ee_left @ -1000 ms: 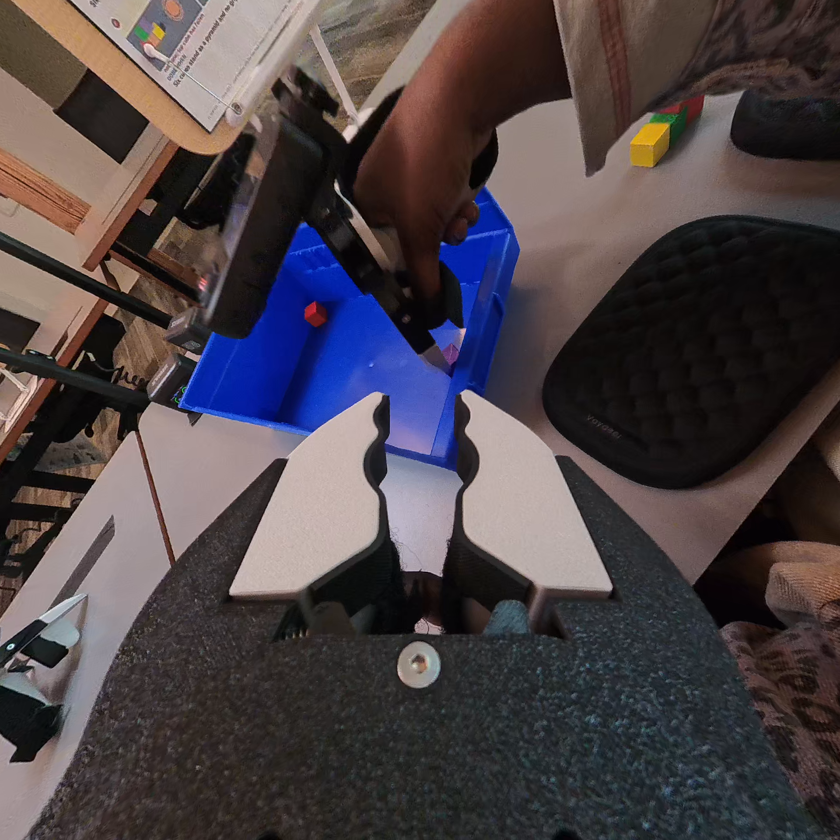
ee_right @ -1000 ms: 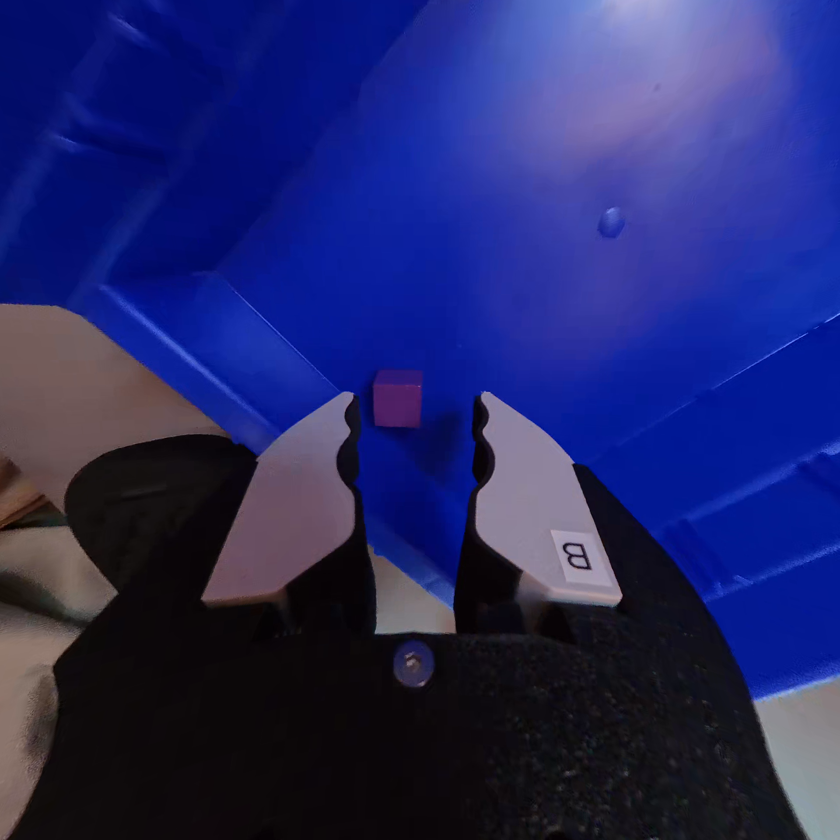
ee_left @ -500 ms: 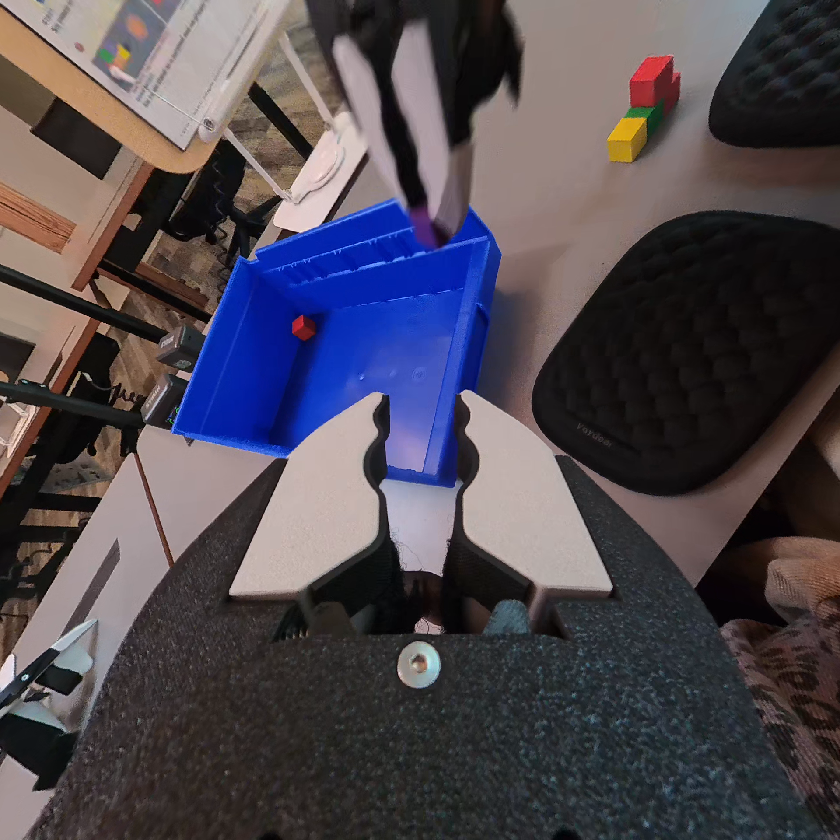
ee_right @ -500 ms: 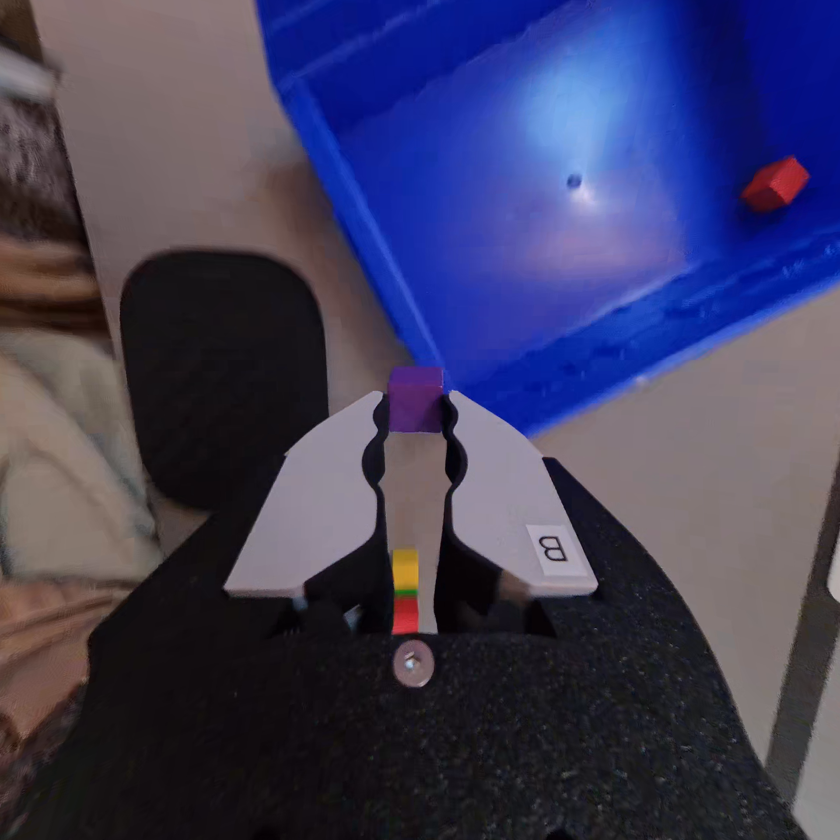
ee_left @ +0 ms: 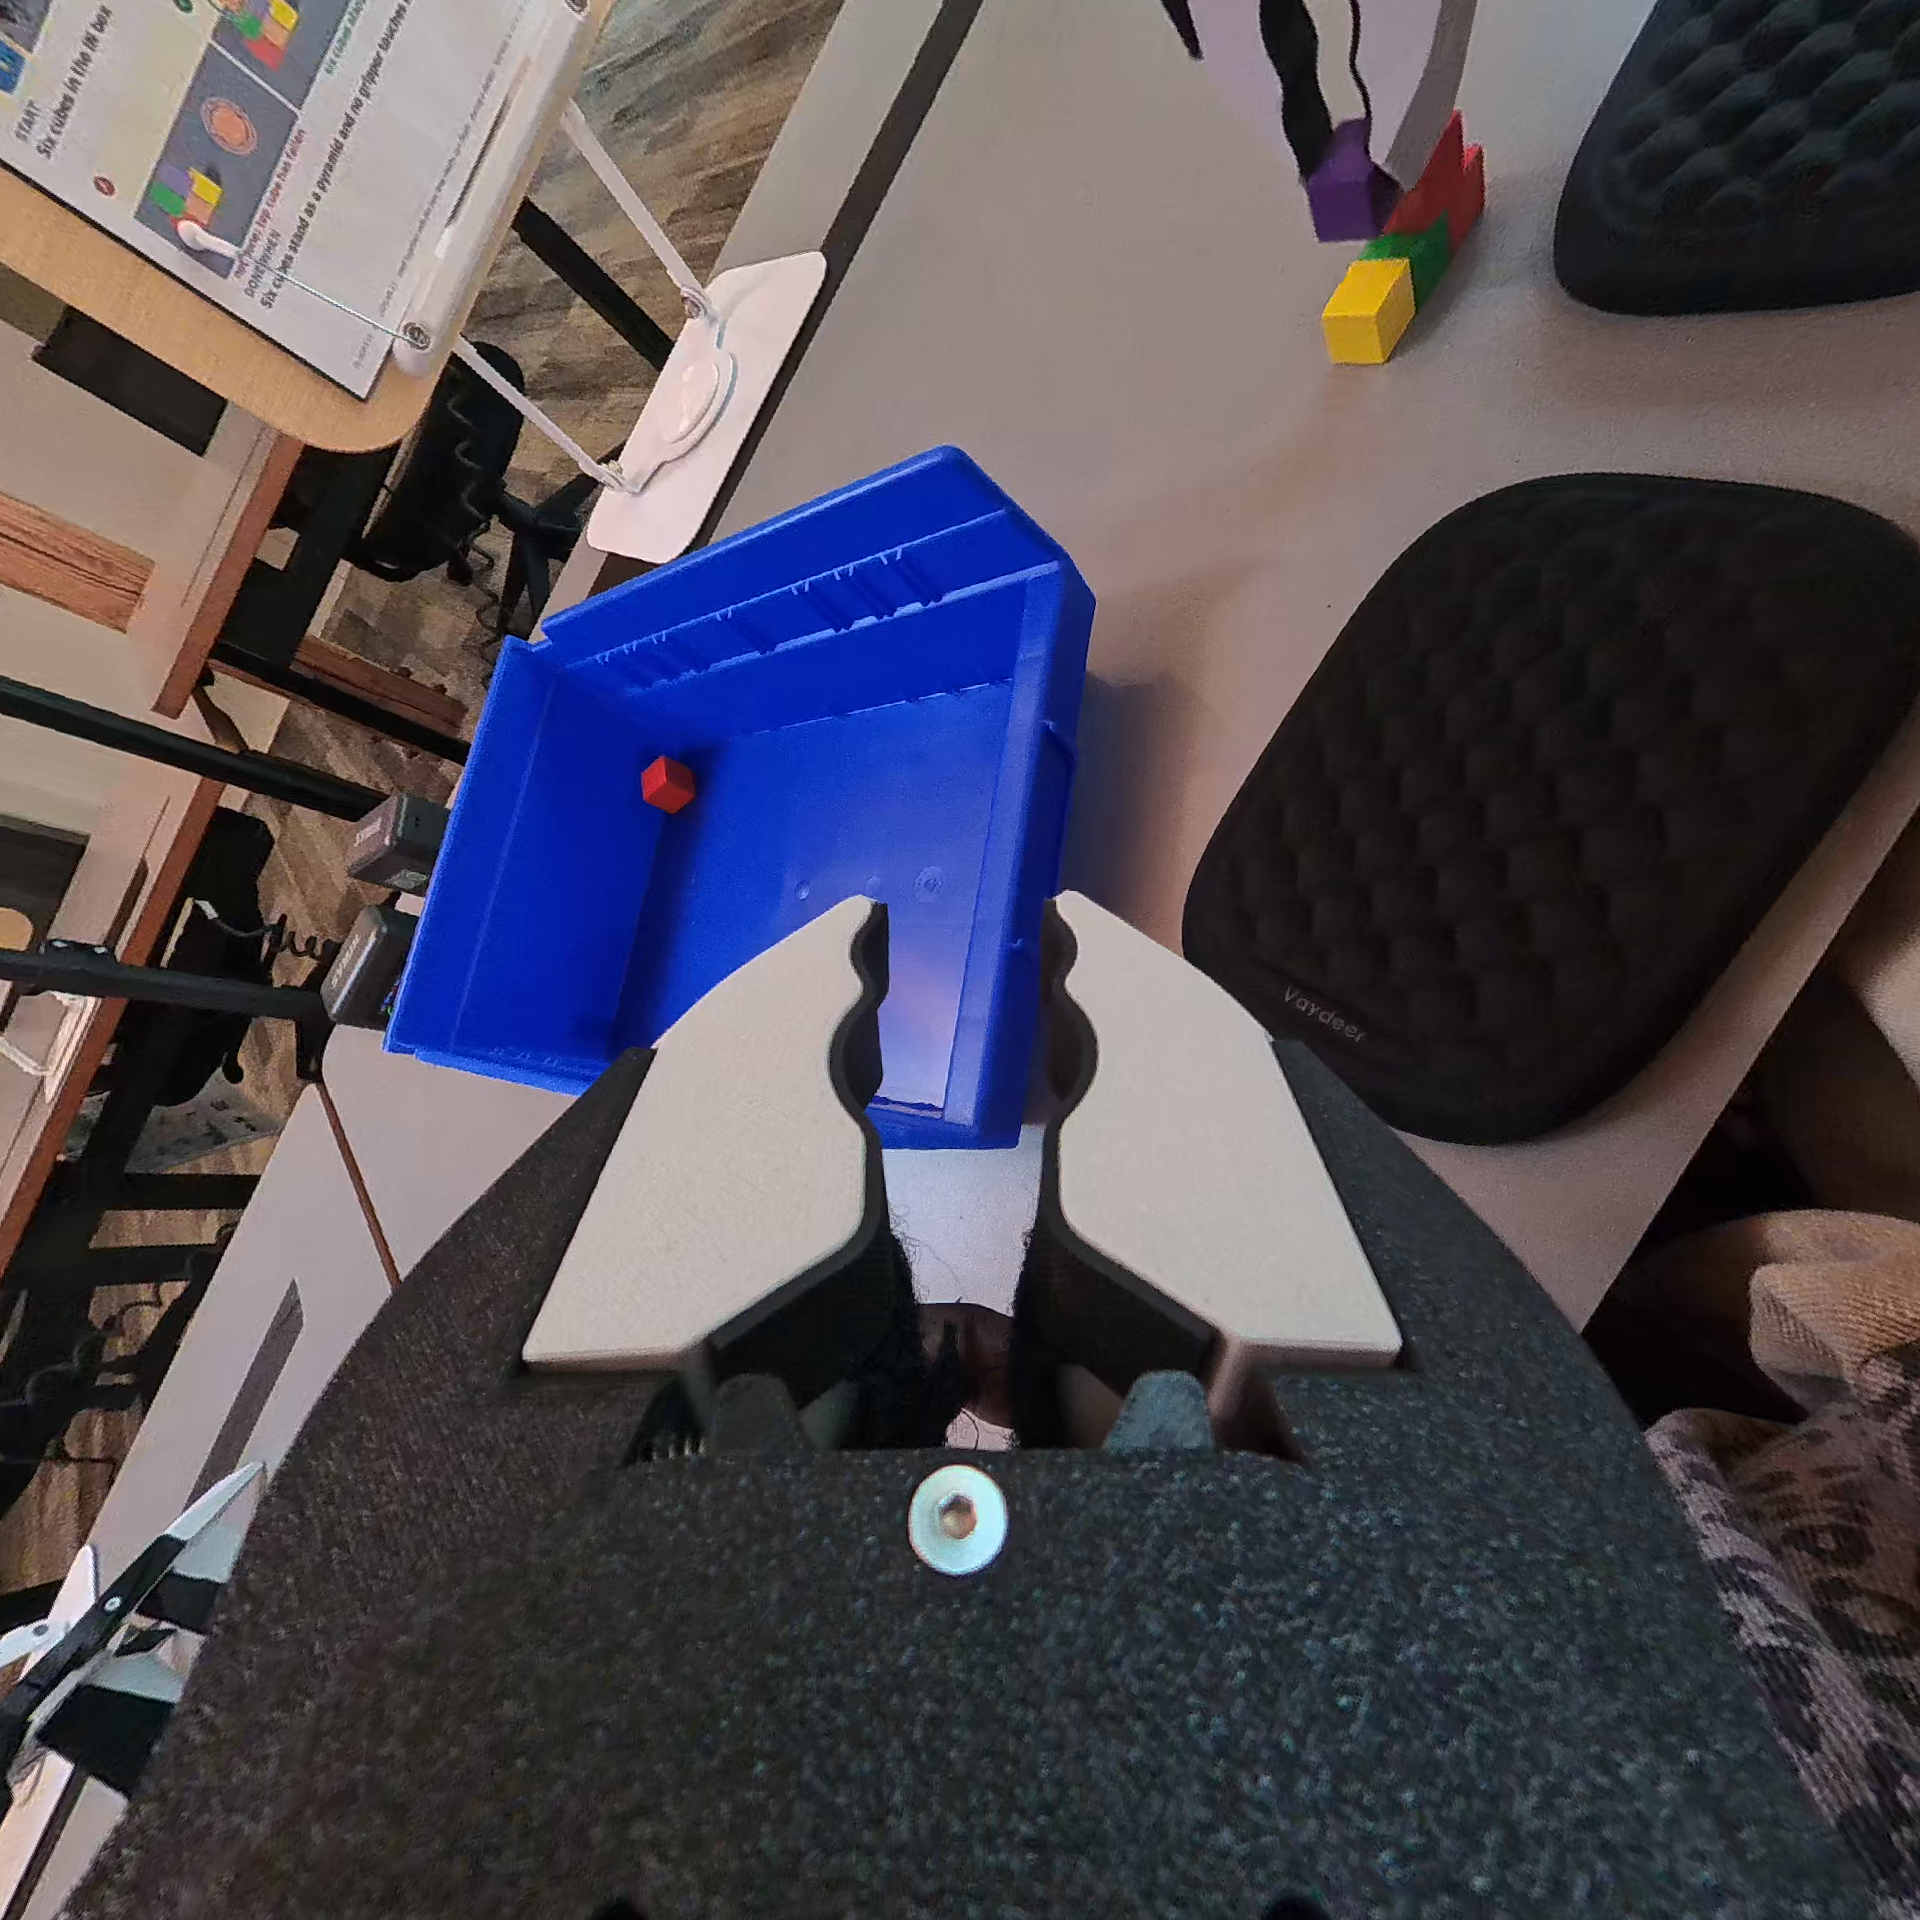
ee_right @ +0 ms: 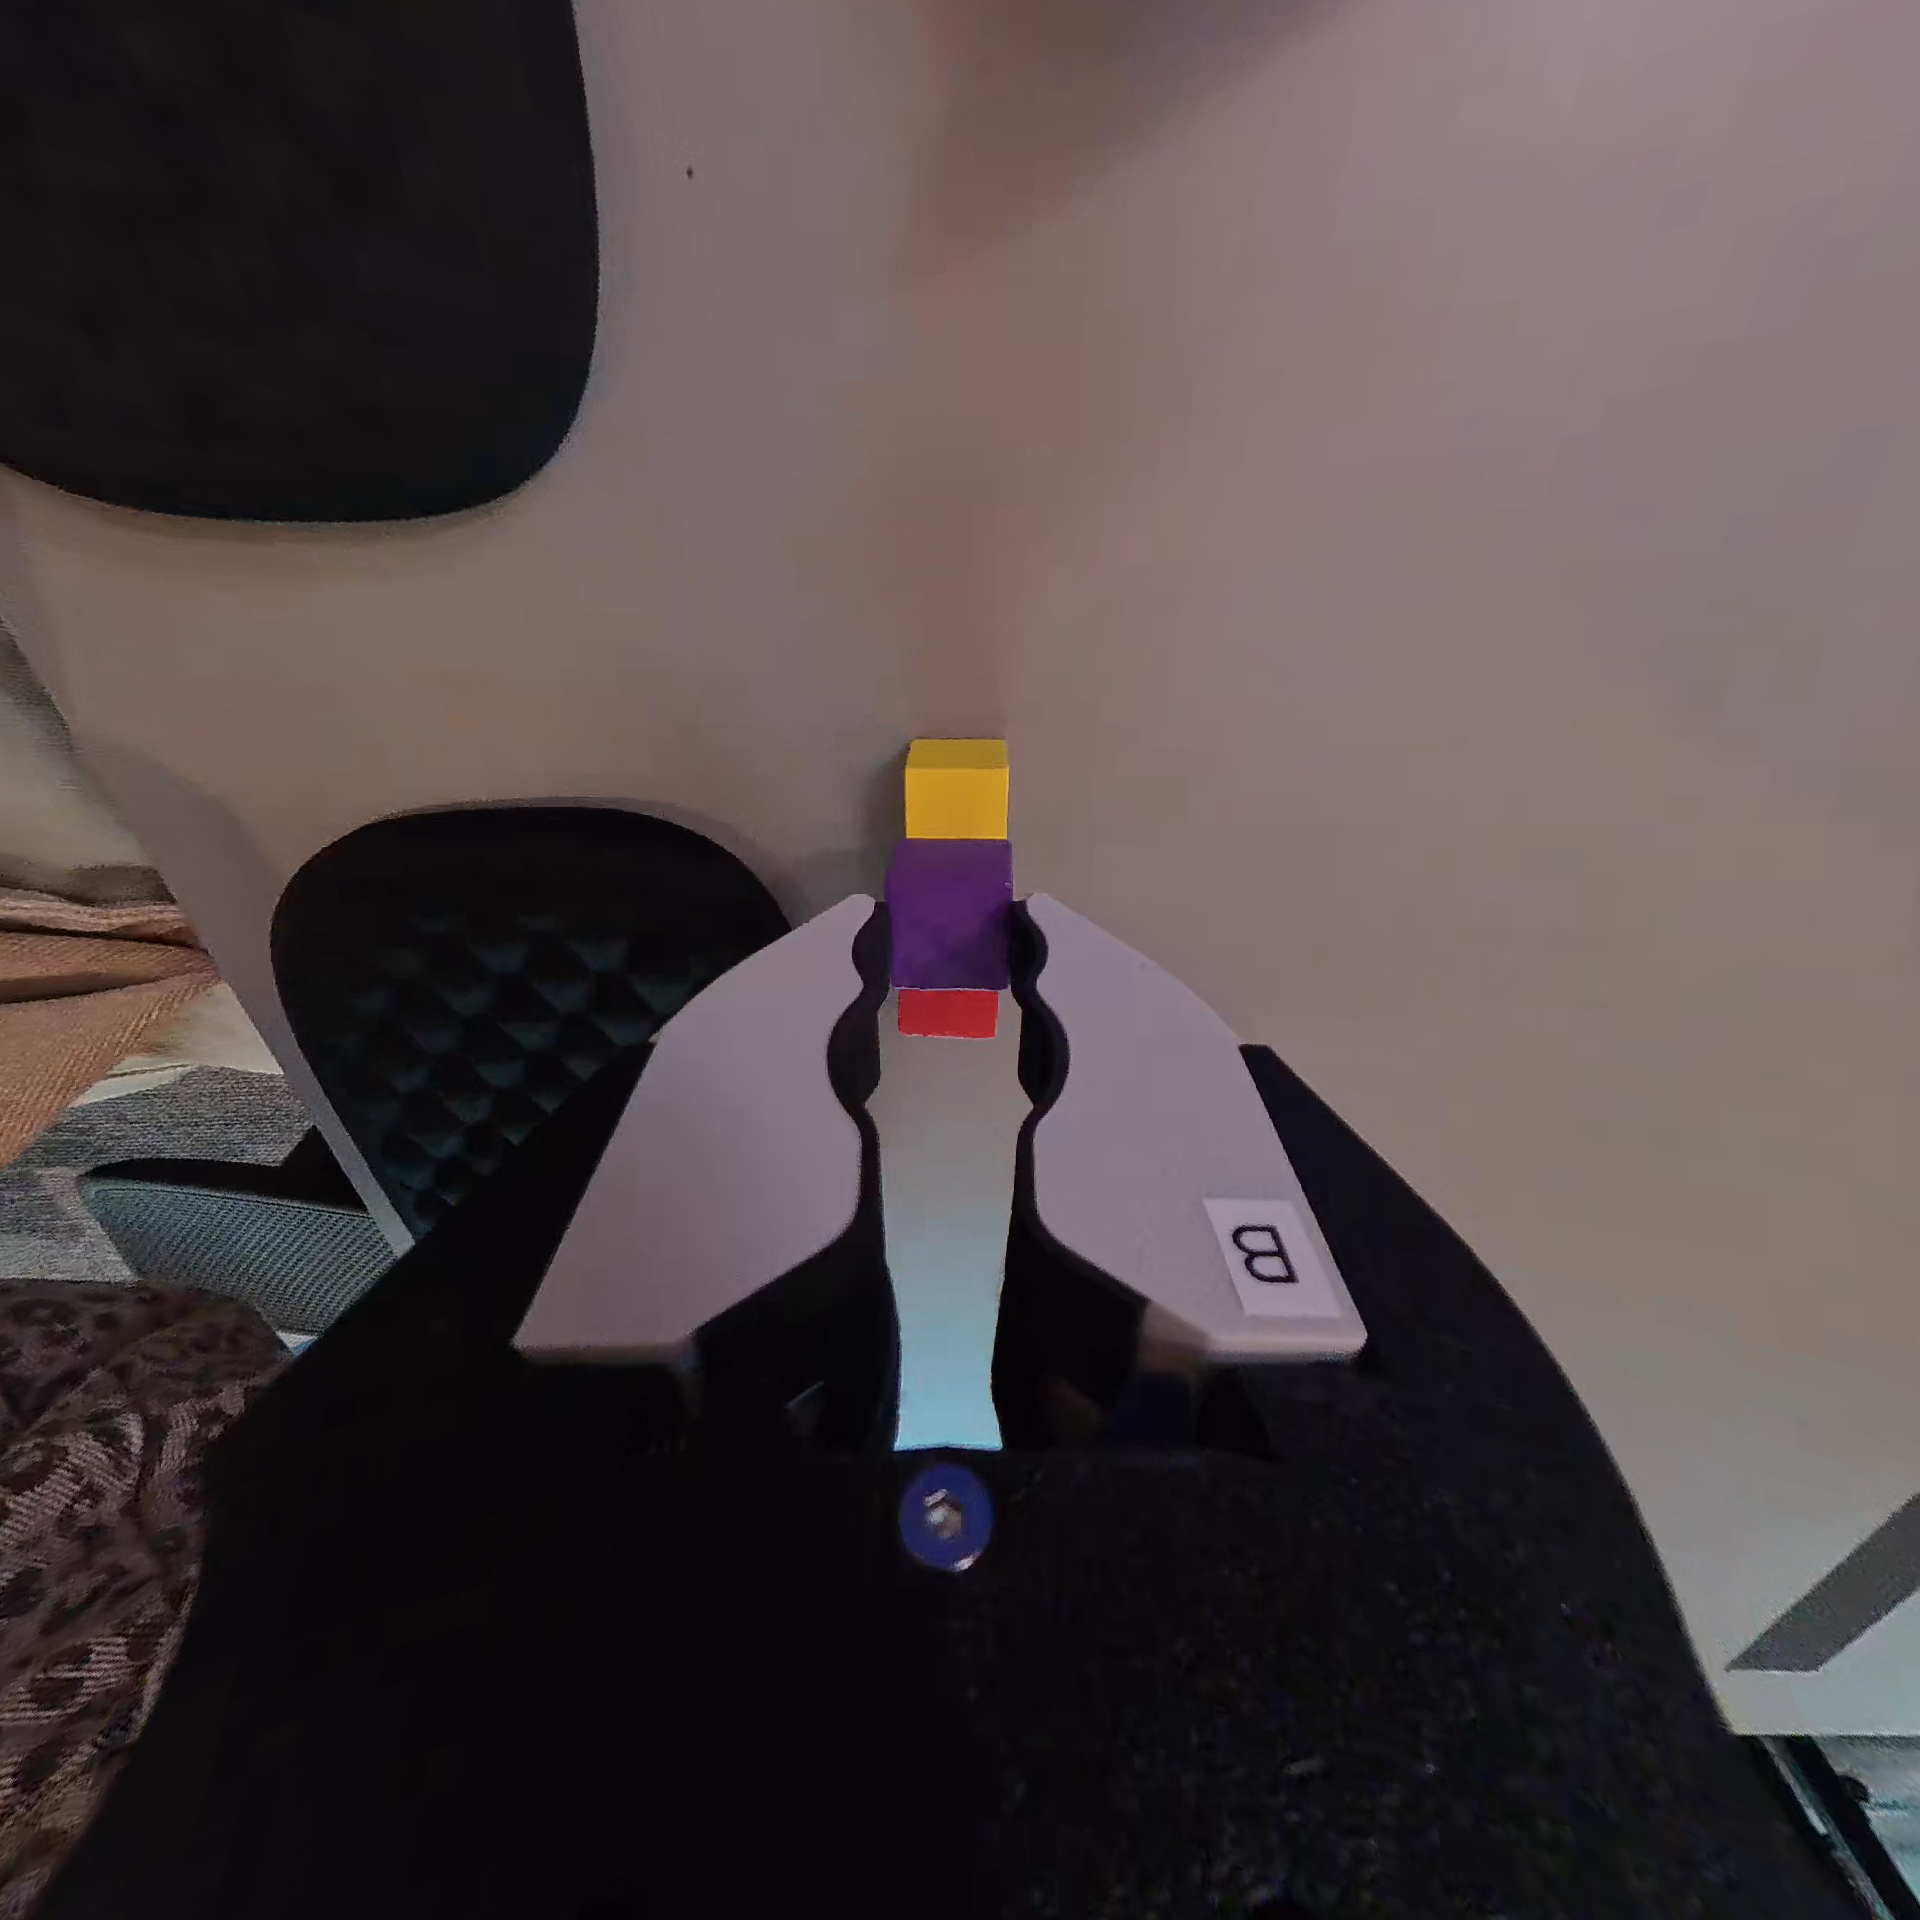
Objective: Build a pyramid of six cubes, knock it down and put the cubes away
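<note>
My right gripper point(ee_right: 948, 920) is shut on a purple cube point(ee_right: 950, 914) and holds it just above a row of cubes on the table: a yellow cube point(ee_right: 957, 790) beyond it and a red cube point(ee_right: 947, 1012) below it. In the left wrist view the same purple cube point(ee_left: 1347, 187) hangs over the yellow cube point(ee_left: 1369, 309), a green cube point(ee_left: 1415, 249) and a red cube point(ee_left: 1439, 187) stacked on top. My left gripper point(ee_left: 961, 914) is open and empty above the near corner of the blue bin point(ee_left: 520, 883), which holds one red cube point(ee_left: 666, 782).
A black quilted pad point(ee_left: 1538, 800) lies right of the bin and another point(ee_left: 1766, 145) at the far right. A white stand base point(ee_left: 717, 395) with an instruction sheet point(ee_left: 260, 135) is behind the bin. Scissors point(ee_left: 114, 1590) lie at the left edge. My hands' fingertips stand some 30 cm from each other.
My right gripper closed on the purple cube in the bin, lifted it out and carried it over to the row of cubes. My left gripper stayed open over the bin.
</note>
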A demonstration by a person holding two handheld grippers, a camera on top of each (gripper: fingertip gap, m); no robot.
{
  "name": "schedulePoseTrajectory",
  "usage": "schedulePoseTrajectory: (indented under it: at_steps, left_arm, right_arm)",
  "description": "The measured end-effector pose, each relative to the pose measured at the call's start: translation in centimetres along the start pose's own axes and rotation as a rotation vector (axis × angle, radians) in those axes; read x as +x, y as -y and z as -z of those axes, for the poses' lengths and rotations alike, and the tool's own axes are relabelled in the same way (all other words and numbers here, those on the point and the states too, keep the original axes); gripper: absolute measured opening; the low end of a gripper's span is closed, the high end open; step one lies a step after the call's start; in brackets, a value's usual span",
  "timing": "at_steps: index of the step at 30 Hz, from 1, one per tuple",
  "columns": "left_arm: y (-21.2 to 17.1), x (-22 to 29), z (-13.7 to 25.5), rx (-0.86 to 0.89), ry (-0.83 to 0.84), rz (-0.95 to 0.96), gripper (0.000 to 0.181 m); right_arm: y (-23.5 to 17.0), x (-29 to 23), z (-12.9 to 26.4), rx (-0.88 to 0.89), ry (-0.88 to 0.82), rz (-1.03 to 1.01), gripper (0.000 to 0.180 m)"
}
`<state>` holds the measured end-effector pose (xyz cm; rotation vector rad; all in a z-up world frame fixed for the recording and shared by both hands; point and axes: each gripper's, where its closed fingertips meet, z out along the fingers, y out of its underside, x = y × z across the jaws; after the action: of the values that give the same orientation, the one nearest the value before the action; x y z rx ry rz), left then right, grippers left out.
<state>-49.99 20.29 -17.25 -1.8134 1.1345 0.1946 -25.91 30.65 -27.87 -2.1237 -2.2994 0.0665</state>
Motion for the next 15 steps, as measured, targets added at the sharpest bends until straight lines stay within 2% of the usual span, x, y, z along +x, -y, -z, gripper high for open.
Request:
schedulePoseTrajectory:
  at_steps: [15]
  left_arm:
    - [-0.3,-0.1,0.0,-0.005,0.002,0.003,0.027]
  right_arm:
    - [-0.6,-0.1,-1.7,-0.014,0.029,-0.051,0.022]
